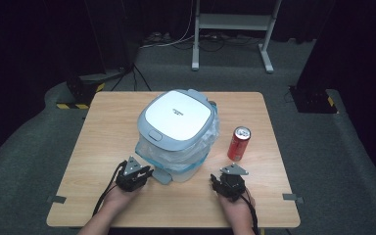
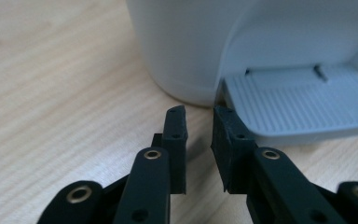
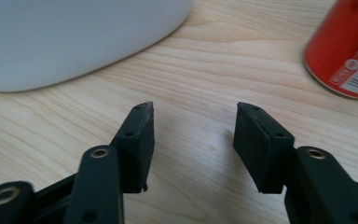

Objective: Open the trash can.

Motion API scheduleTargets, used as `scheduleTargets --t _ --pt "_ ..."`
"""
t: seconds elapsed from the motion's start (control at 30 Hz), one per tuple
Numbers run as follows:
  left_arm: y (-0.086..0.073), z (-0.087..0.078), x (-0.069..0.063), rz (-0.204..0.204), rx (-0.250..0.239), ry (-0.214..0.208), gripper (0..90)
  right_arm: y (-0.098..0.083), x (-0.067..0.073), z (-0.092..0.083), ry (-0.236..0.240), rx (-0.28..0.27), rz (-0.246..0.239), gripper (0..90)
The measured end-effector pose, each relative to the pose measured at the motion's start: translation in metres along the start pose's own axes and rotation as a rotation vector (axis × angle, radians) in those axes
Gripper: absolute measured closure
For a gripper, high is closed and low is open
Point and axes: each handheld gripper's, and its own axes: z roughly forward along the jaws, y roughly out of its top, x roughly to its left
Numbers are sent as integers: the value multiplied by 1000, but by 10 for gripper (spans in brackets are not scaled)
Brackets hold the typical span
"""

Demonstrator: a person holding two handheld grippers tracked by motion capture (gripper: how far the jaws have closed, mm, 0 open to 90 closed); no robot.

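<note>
Left gripper (image 2: 199, 112), jaws slightly parted and empty, risks slipping off the pedal (image 2: 303, 100); right gripper (image 3: 193, 109), released, could topple the can (image 3: 347, 51).

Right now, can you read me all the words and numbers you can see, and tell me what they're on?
Bin lid: a small dark brand mark, too small to read.
Red can: white print and a barcode along its side, blurred and cut off, not readable.
Red can in the high view: white marking, too small to read.
Nothing here can be quoted as it reads.
</note>
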Motion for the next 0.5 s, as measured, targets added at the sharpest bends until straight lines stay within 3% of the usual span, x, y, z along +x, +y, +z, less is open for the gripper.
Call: scheduleTargets --t 0.1,0.17,0.37,0.43,0.5 --pt "-2 0 -2 36 15 2 740 5 4 1 34 14 26 612" --pt "-1 0 -2 33 13 -4 739 11 8 1 42 4 31 676" --pt "0 -2 0 15 12 -19 741 27 18 5 48 -30 45 696" --pt "1 -2 1 -25 -16 -29 758 32 25 8 33 -47 22 714" --pt "1 -3 2 -22 -15 -29 764 33 27 9 26 -53 19 717"
